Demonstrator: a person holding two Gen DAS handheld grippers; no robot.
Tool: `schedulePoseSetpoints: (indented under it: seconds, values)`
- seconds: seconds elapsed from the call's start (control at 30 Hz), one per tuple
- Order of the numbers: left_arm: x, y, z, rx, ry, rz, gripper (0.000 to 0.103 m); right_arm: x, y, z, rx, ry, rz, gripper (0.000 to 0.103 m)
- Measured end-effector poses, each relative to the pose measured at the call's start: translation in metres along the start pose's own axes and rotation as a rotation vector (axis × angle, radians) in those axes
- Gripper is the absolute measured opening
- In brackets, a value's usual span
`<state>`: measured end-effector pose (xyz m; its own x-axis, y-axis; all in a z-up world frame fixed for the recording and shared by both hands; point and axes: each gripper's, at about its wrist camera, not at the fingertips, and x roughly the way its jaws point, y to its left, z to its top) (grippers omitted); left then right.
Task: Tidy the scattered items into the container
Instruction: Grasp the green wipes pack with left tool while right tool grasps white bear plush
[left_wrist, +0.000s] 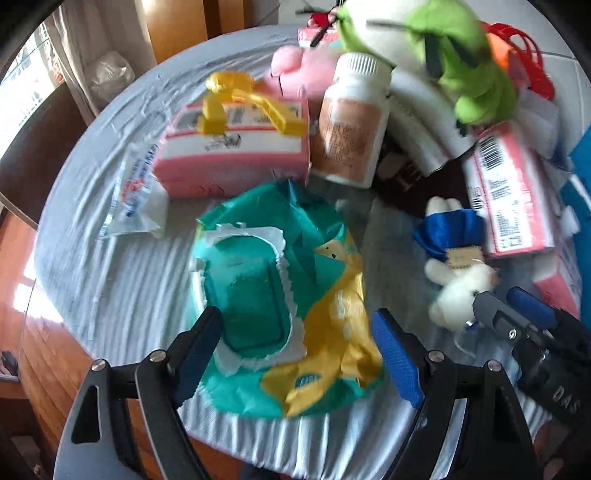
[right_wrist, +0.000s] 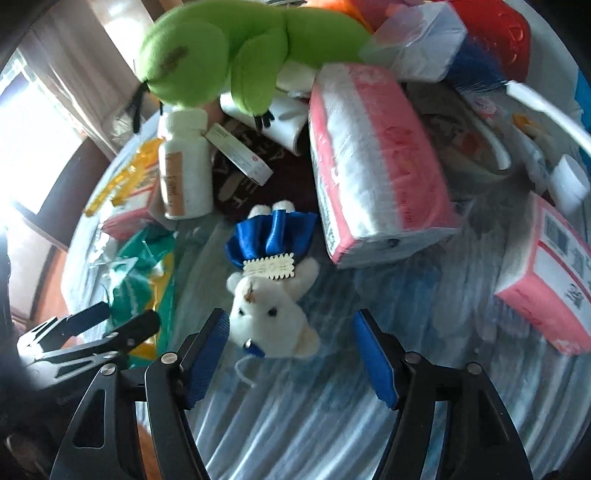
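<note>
A crumpled green and yellow wet-wipes pack (left_wrist: 266, 295) lies on the grey cloth. My left gripper (left_wrist: 295, 332) hovers right over it, open, with a finger on either side and neither pad pressing. A white plush bear in a blue dress (right_wrist: 273, 314) lies on its back to the right of the pack. My right gripper (right_wrist: 291, 325) is open just above its head; the left pad is close to the head and the right pad stands well clear. In the left wrist view the bear (left_wrist: 458, 288) lies beside the right gripper's fingertips (left_wrist: 491, 306). A white-rimmed tub (right_wrist: 546, 107) sits far right.
Beyond the bear lie a big pink tissue pack (right_wrist: 376, 166), a white pill bottle (left_wrist: 351, 118), a green plush frog (right_wrist: 229, 59) and a dark pouch (right_wrist: 258, 192). A pink box with yellow handles (left_wrist: 236, 147) and a small tissue packet (left_wrist: 136, 192) lie left, near the round table's edge (left_wrist: 55, 280).
</note>
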<state>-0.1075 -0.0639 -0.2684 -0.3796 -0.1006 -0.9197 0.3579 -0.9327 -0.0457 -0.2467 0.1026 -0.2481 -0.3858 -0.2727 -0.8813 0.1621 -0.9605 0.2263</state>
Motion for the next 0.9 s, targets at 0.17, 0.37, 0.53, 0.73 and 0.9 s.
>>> schedulePoseSetpoints:
  seconds: [0.17, 0.37, 0.53, 0.73, 0.9]
  values:
    - [0.020, -0.001, -0.006, 0.049, -0.059, 0.173, 0.096, 0.028, 0.013, -0.004, -0.058, -0.013, -0.047, 0.084]
    - [0.022, 0.018, -0.006, 0.020, -0.085, 0.159, 0.099, 0.038, 0.012, -0.013, -0.054, -0.087, -0.107, 0.103]
    - [0.025, 0.021, -0.004, 0.029, -0.095, 0.155, 0.101, 0.043, 0.012, -0.011, -0.059, -0.047, -0.135, 0.103]
    - [0.021, 0.019, -0.007, 0.080, -0.113, 0.137, 0.093, 0.029, 0.015, -0.016, -0.047, -0.090, -0.064, 0.074]
    - [0.004, -0.003, -0.016, 0.147, -0.154, 0.123, 0.058, 0.039, 0.015, -0.022, -0.051, -0.063, -0.053, 0.044]
